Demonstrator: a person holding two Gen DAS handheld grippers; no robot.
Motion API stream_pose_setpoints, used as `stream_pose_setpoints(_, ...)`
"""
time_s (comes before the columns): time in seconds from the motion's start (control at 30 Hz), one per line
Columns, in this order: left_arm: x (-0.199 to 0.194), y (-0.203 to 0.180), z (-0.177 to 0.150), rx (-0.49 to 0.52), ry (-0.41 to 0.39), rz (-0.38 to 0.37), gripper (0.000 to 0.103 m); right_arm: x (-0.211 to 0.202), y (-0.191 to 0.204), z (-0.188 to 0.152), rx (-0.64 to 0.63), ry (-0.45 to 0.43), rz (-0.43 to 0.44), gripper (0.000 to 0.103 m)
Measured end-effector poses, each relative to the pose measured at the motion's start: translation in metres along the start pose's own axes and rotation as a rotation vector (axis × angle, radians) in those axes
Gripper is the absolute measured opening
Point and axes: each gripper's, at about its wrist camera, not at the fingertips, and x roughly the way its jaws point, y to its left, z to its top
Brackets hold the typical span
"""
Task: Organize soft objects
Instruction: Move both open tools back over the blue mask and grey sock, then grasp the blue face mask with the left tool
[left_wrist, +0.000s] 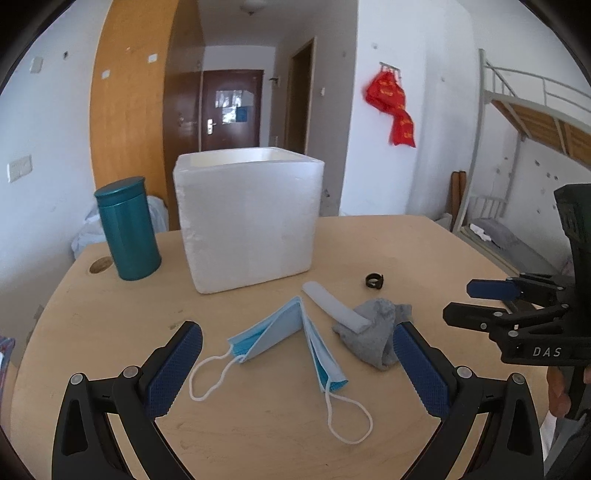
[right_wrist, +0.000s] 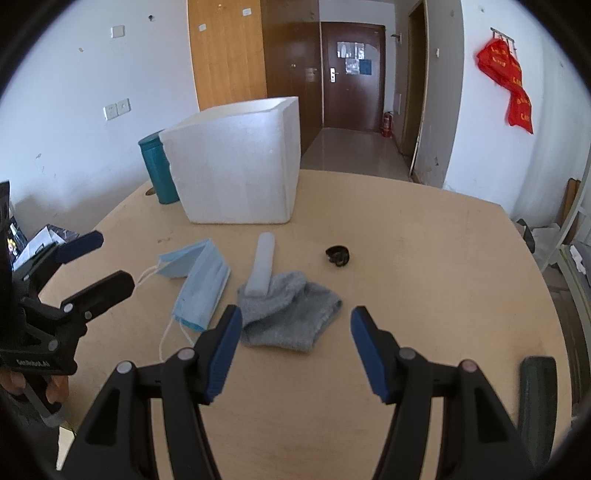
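Hovering with jaws apart and empty, the left gripper (left_wrist: 297, 345) is aimed at the mask (left_wrist: 284, 338), the right gripper (right_wrist: 295, 326) at the sock (right_wrist: 291, 317), mid-table before the box (right_wrist: 236, 170), presumably their destination.

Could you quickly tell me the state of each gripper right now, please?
Left gripper: open, holding nothing.
Right gripper: open, holding nothing.

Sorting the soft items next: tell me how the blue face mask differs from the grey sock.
The blue face mask is light blue and smooth, the grey sock fuzzy grey. The mask is folded into a tented V with white ear loops trailing; the sock lies crumpled, a pale strip resting across it. Both lie loose on the table, ungripped.
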Motion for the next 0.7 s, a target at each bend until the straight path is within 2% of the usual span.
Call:
stream_pose_setpoints(0.17, 0.009, -0.005, -0.003, 0.060, -0.003, -0.005, 0.103, 0.006, -0.004, -0.004, 0.014, 0.013, 0.015, 0.066)
stream_pose_setpoints(0.27, 0.016, -0.004, -0.003, 0.056, 0.012, -0.040, 0.103, 0.009, -0.005, -0.004, 0.015, 0.019, 0.017, 0.066)
stream_pose_setpoints(0.7, 0.065, 0.011, 0.001, -0.004, 0.132, -0.001, 0.103, 0.024, -0.009, -0.001, 0.003, 0.039, 0.020, 0.066)
